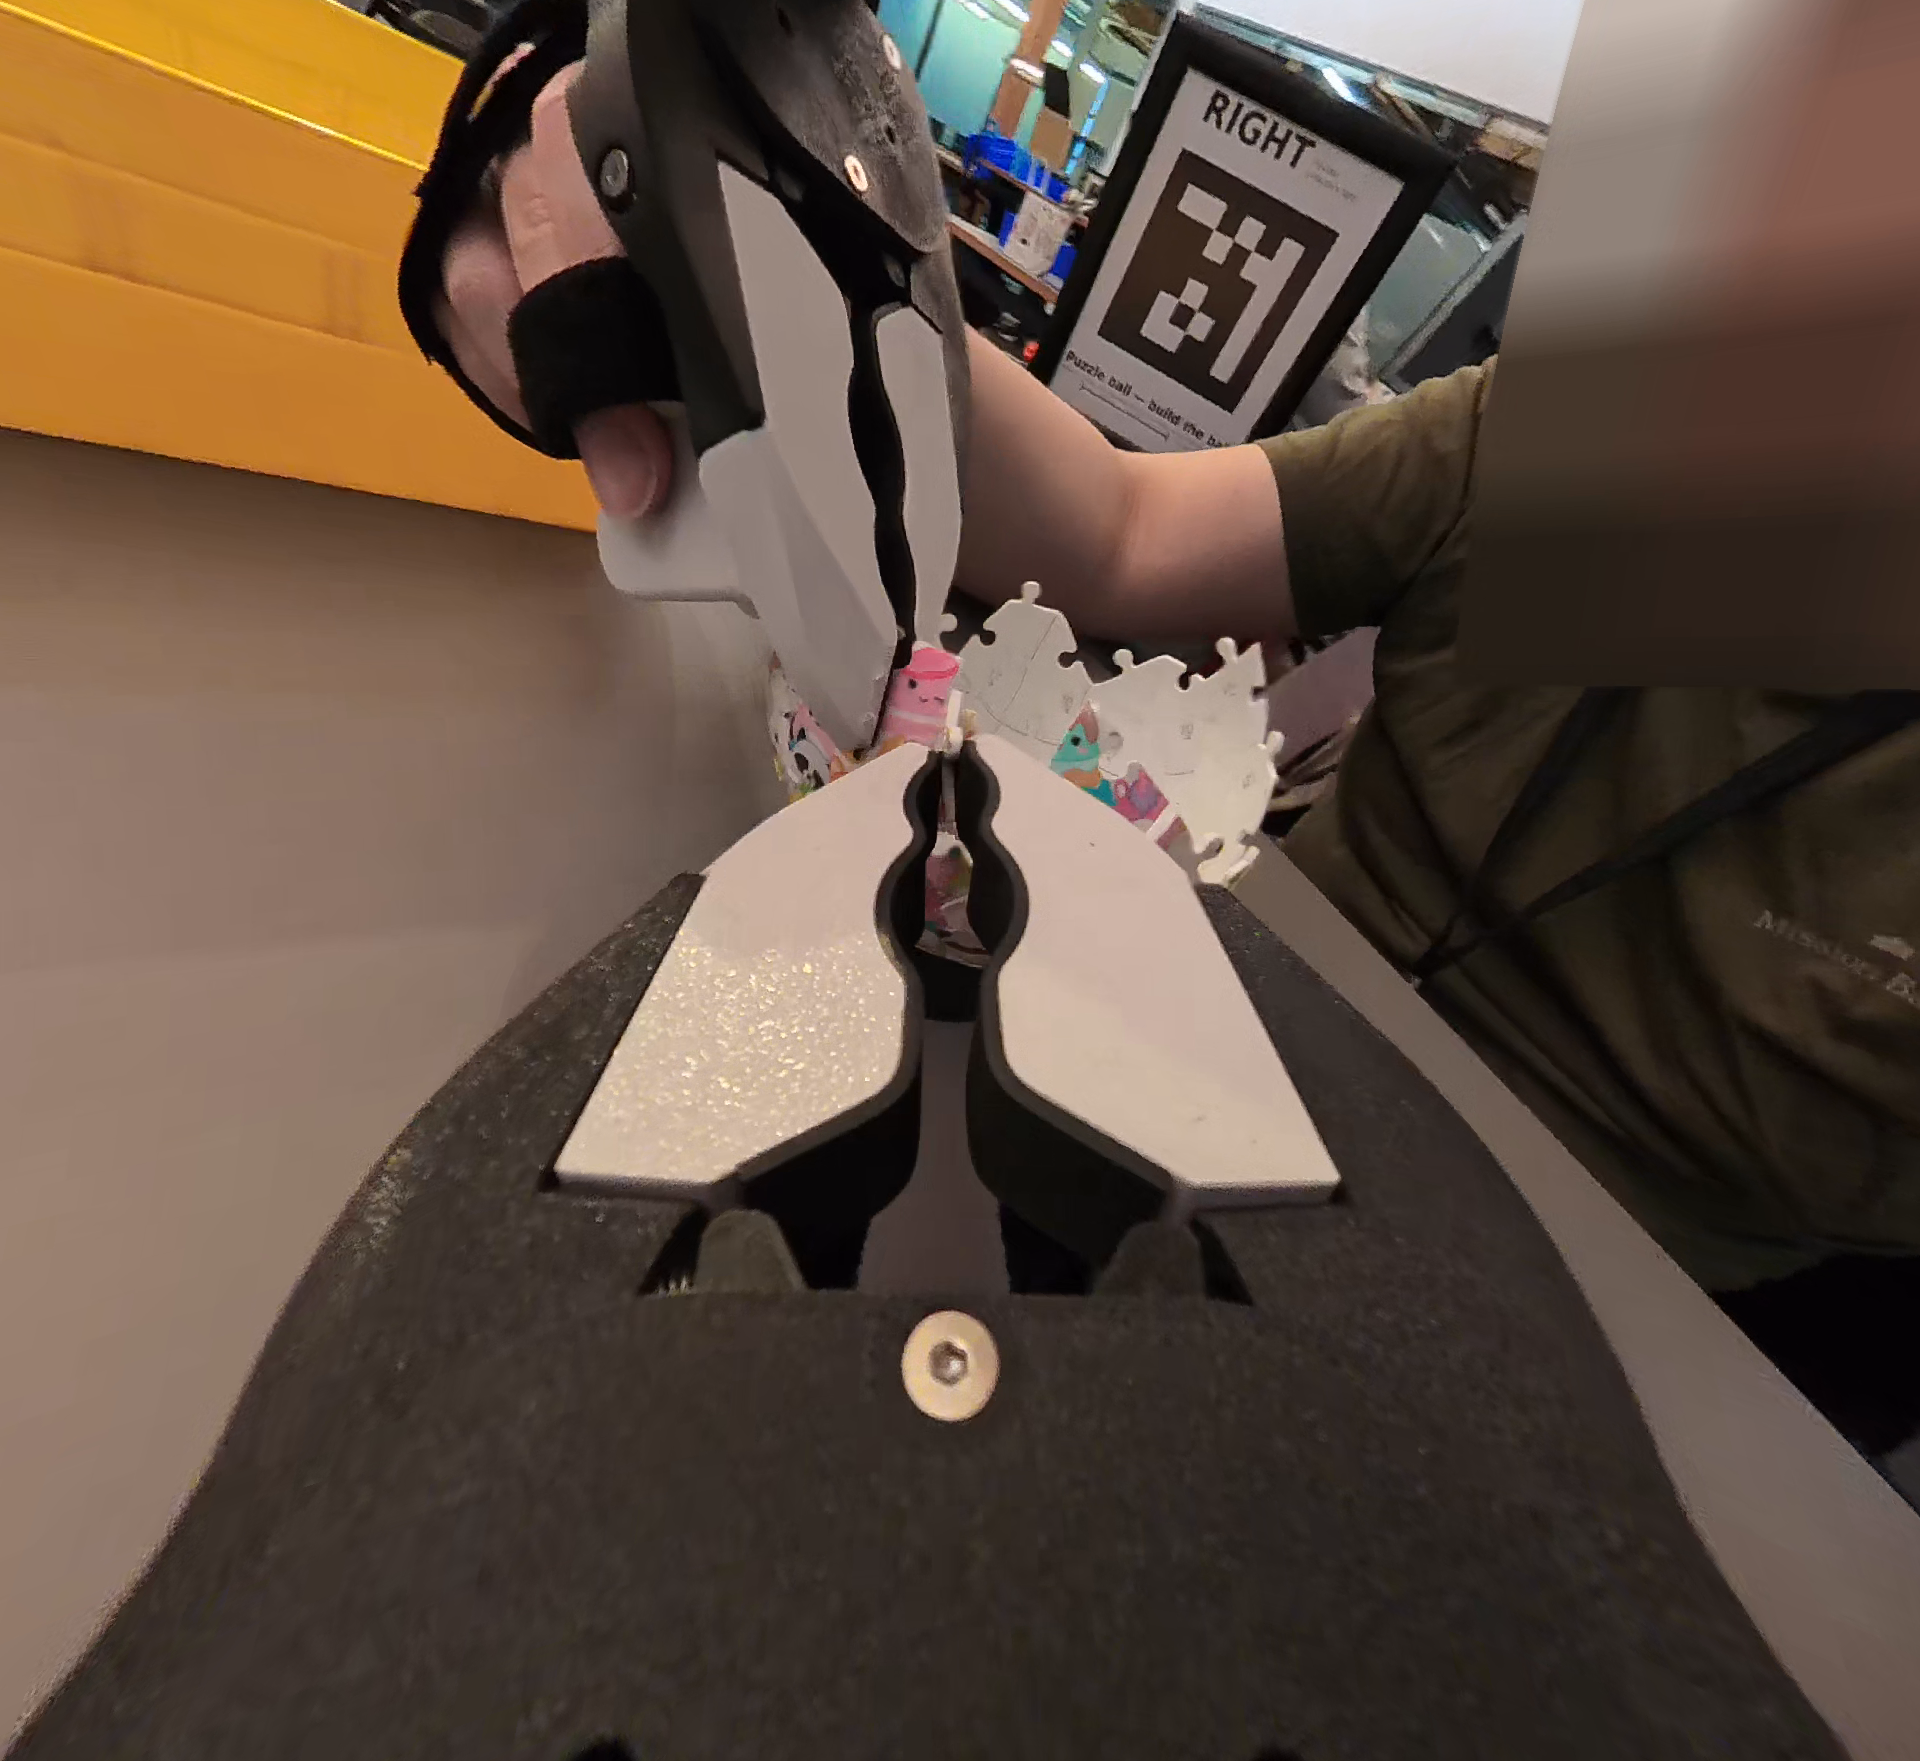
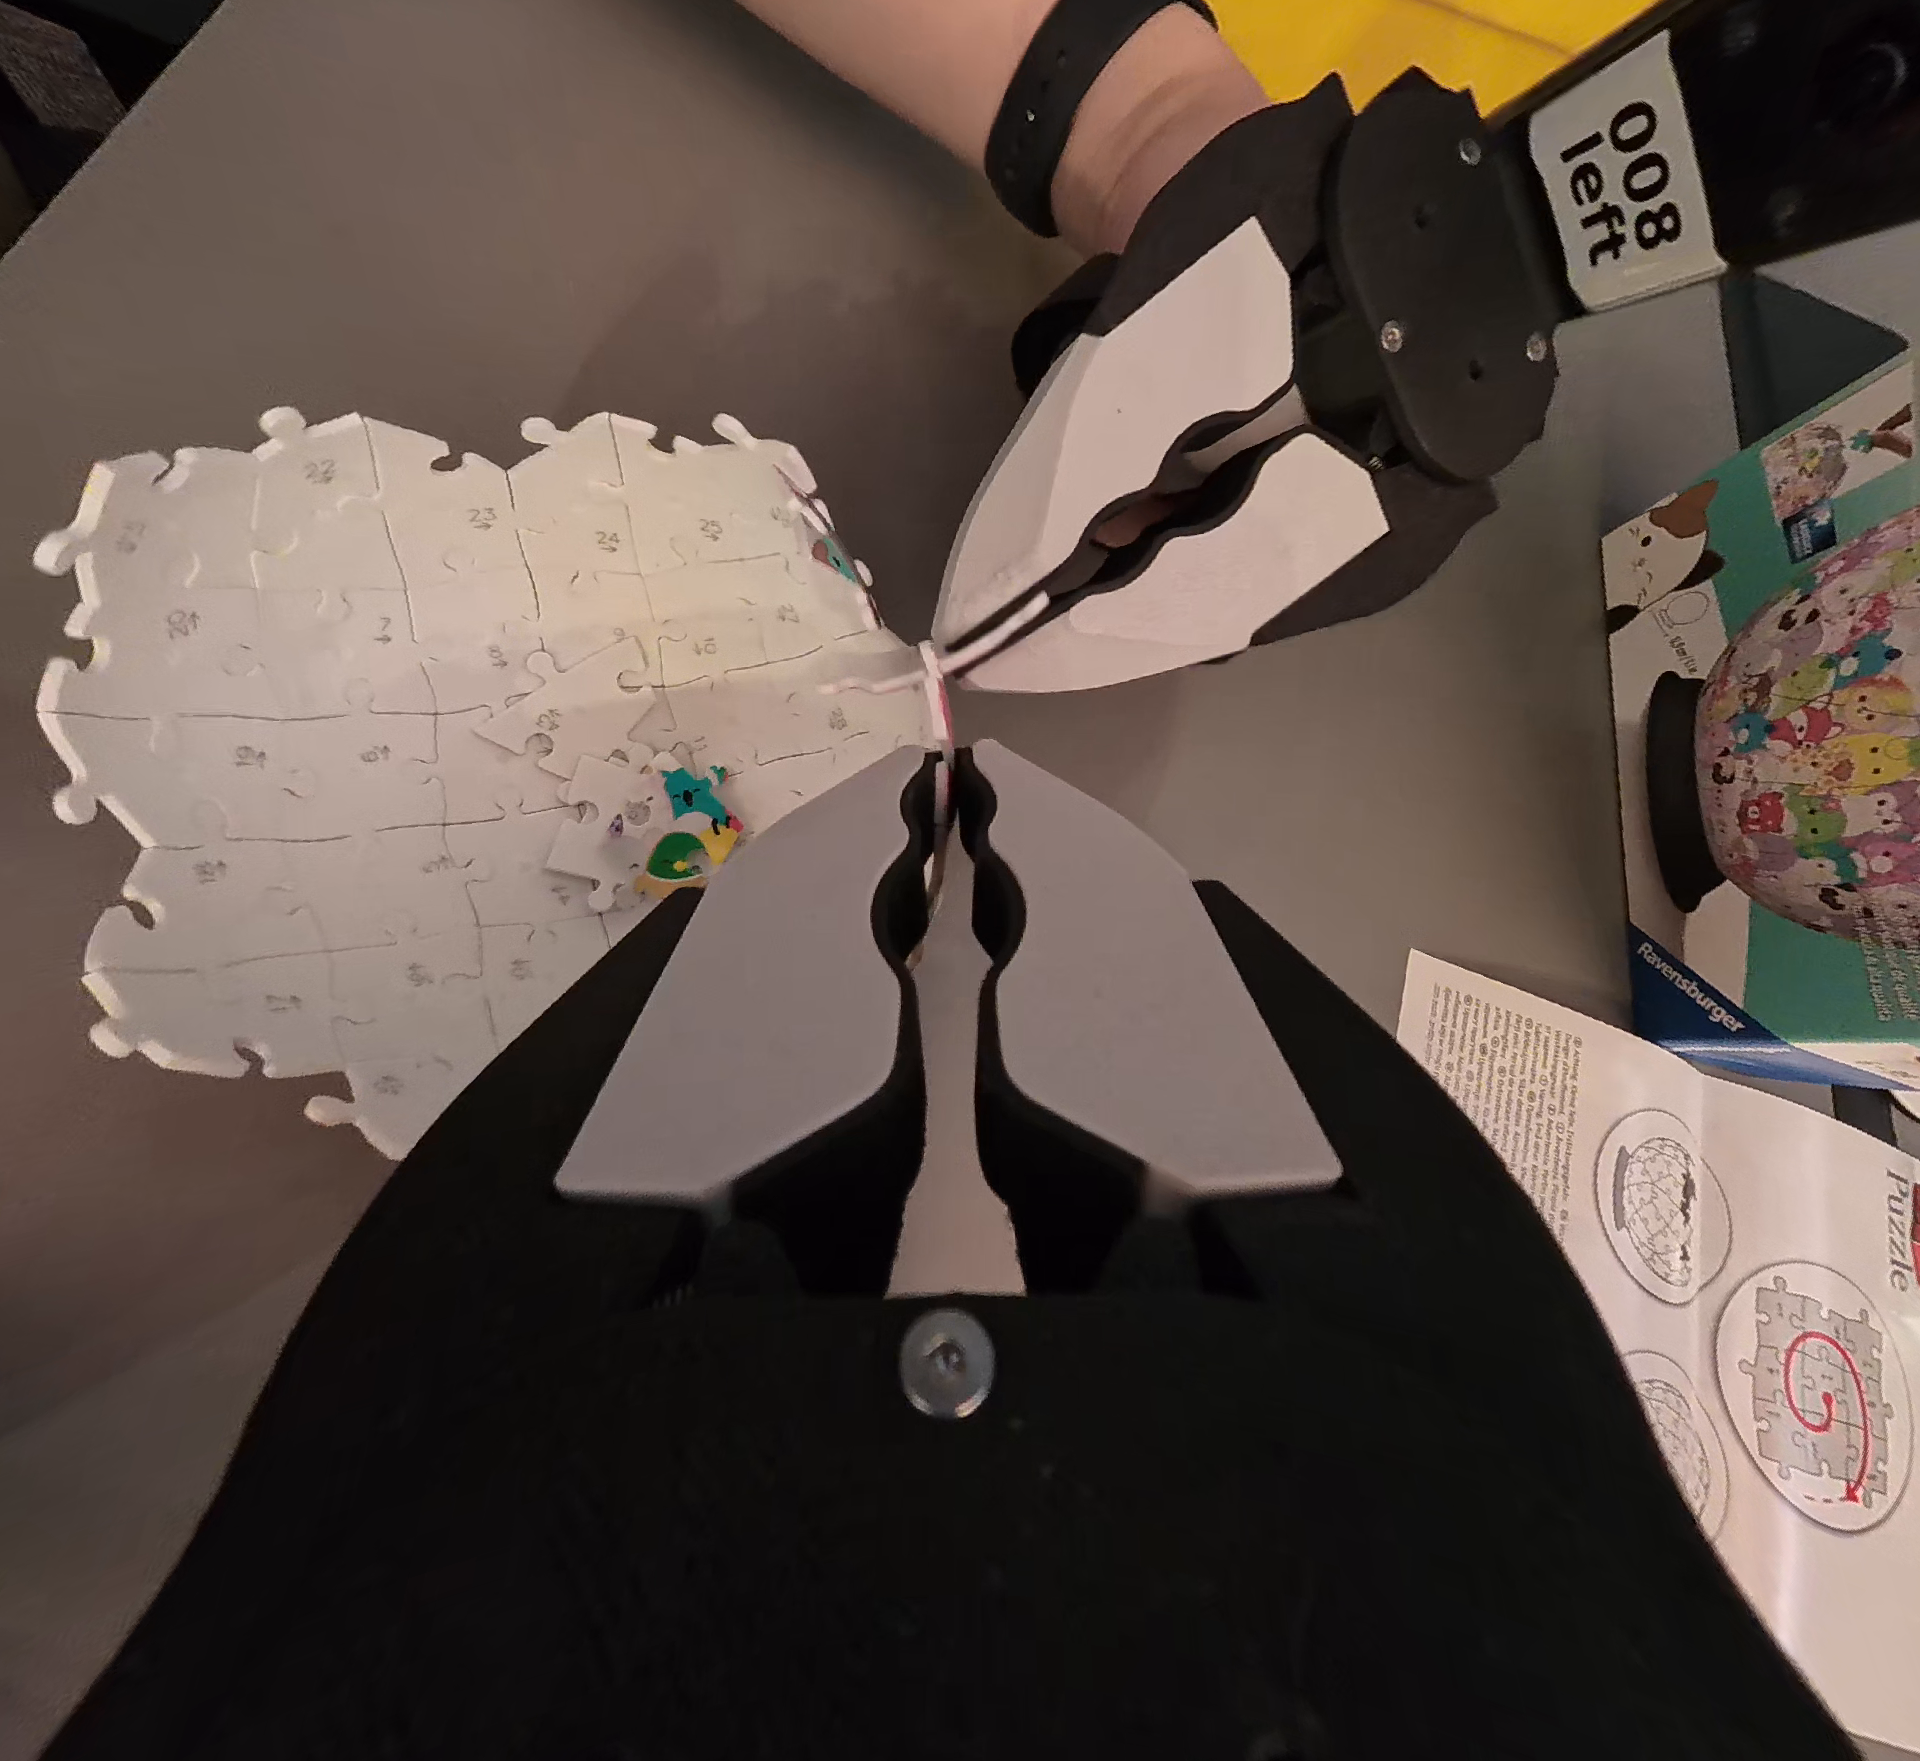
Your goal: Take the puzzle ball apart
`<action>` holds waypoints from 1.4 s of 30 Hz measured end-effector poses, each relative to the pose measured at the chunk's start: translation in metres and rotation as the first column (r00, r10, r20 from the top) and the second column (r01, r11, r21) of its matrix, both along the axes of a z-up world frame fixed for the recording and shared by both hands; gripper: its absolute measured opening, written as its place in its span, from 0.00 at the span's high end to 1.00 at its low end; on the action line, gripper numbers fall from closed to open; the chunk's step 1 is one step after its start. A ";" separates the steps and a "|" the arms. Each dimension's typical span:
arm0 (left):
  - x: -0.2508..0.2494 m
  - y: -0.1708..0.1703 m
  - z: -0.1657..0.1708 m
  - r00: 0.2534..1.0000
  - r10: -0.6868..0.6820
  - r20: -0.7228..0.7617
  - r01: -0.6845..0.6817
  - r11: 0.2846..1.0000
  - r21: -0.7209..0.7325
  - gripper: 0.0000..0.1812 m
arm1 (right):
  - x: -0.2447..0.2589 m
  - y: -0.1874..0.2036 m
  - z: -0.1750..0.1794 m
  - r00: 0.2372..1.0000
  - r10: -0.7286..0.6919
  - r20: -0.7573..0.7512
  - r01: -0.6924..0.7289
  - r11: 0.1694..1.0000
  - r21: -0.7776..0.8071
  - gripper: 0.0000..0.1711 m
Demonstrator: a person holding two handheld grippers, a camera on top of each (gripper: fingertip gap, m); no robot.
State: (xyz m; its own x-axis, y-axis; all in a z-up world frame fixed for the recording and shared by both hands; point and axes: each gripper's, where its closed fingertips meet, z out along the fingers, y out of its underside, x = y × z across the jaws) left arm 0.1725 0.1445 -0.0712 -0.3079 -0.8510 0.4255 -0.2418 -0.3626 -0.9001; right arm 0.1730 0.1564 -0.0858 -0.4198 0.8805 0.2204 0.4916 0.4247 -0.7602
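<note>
Puzzle ball (image 2: 343,735), now a curved, open shell of interlocked pieces, lies on the grey surface (image 2: 520,205) with its matte white, numbered inner face up and jagged tabbed edges all round. At its near rim, the left hand-held gripper (image 2: 940,667) is pinched shut on a thin edge of the shell, and the right hand-held gripper (image 2: 951,761) is clamped on the rim just beside it, tips almost touching. A few loose colourful pieces (image 2: 686,828) rest inside the shell. Only the right wrist view shows the glossy puzzle box (image 2: 1787,776) and printed instruction sheet (image 2: 1662,1296), well away from the ball. Only the left wrist view shows the shell's cartoon-printed outer side (image 1: 920,693) and a framed marker sign (image 1: 1226,267) beyond it.
</note>
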 end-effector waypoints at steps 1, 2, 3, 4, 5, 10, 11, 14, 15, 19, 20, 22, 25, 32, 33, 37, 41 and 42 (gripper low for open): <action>0.000 0.001 -0.002 1.000 0.025 -0.013 -0.025 1.000 0.010 0.99 | 0.000 0.001 -0.001 1.000 -0.002 0.004 0.002 1.000 0.005 0.98; 0.001 0.002 -0.003 0.999 0.041 -0.024 -0.041 0.999 0.011 0.99 | 0.001 0.001 -0.002 1.000 -0.003 0.008 0.003 1.000 0.009 0.98; 0.001 0.001 -0.003 0.998 0.049 -0.026 -0.049 0.999 0.000 0.99 | 0.001 0.000 -0.002 1.000 0.000 0.008 0.000 1.000 0.005 0.98; 0.000 0.000 -0.003 0.998 0.051 -0.028 -0.052 0.999 -0.016 0.99 | 0.001 0.000 -0.002 1.000 0.002 0.007 -0.002 1.000 0.002 0.98; 0.000 0.000 -0.004 0.998 0.056 -0.032 -0.057 0.998 -0.030 0.99 | 0.001 0.000 -0.002 1.000 0.002 0.006 -0.002 1.000 0.004 0.98; -0.009 0.000 -0.001 0.997 0.076 -0.010 -0.076 0.994 -0.081 0.99 | 0.001 0.000 0.001 1.000 0.001 -0.003 -0.001 1.000 0.004 0.98; -0.010 0.002 0.002 0.995 0.098 0.009 -0.097 0.992 -0.086 0.99 | 0.001 0.000 0.000 1.000 -0.002 0.002 0.002 1.000 0.003 0.98; -0.017 0.009 0.012 0.985 0.153 0.078 -0.145 0.984 -0.100 0.99 | 0.000 0.001 -0.002 1.000 -0.010 0.011 0.010 1.000 -0.011 0.98; -0.020 0.012 0.014 0.980 0.177 0.092 -0.167 0.980 -0.106 0.99 | 0.000 0.001 -0.002 1.000 -0.013 0.014 0.013 1.000 -0.017 0.98; -0.026 0.026 0.014 0.951 0.293 0.103 -0.289 0.956 -0.054 0.99 | -0.003 0.009 -0.004 0.997 -0.073 0.018 0.073 0.997 -0.009 0.88; -0.027 0.029 0.016 0.940 0.324 0.108 -0.321 0.946 -0.043 0.99 | -0.003 0.011 -0.006 0.995 -0.093 0.031 0.093 0.996 -0.009 0.86; -0.029 0.032 0.022 0.922 0.365 0.129 -0.365 0.931 -0.021 0.99 | 0.000 0.008 -0.005 0.994 -0.091 0.054 0.093 0.995 -0.036 0.86; -0.028 0.035 0.028 0.895 0.429 0.124 -0.439 0.896 0.068 0.99 | 0.000 0.009 0.013 0.991 -0.135 0.019 0.136 0.987 -0.084 0.81; -0.009 0.025 0.053 0.846 0.510 0.158 -0.534 0.800 0.273 0.99 | -0.014 0.025 0.054 0.946 -0.316 -0.068 0.292 0.926 -0.240 0.84; -0.006 0.026 0.056 0.838 0.521 0.163 -0.545 0.788 0.287 0.99 | -0.014 0.023 0.055 0.949 -0.310 -0.063 0.287 0.926 -0.244 0.89; -0.002 0.032 0.062 0.818 0.548 0.172 -0.573 0.752 0.327 0.91 | -0.006 0.024 0.060 0.944 -0.326 -0.043 0.306 0.918 -0.251 0.98; -0.010 0.037 0.073 0.773 0.617 0.147 -0.628 0.711 0.318 0.80 | 0.041 0.052 0.079 0.866 -0.500 0.002 0.493 0.852 -0.178 0.98; -0.012 0.036 0.073 0.762 0.636 0.119 -0.635 0.699 0.329 0.83 | 0.066 0.066 0.088 0.809 -0.588 0.005 0.581 0.798 -0.161 0.98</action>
State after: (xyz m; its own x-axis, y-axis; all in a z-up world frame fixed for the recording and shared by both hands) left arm 0.1601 0.1809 0.0015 0.3592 -0.9297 0.0815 -0.0677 -0.1131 -0.9913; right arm 0.2389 0.2224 0.0017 0.1921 0.9787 0.0730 0.5755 -0.0521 -0.8161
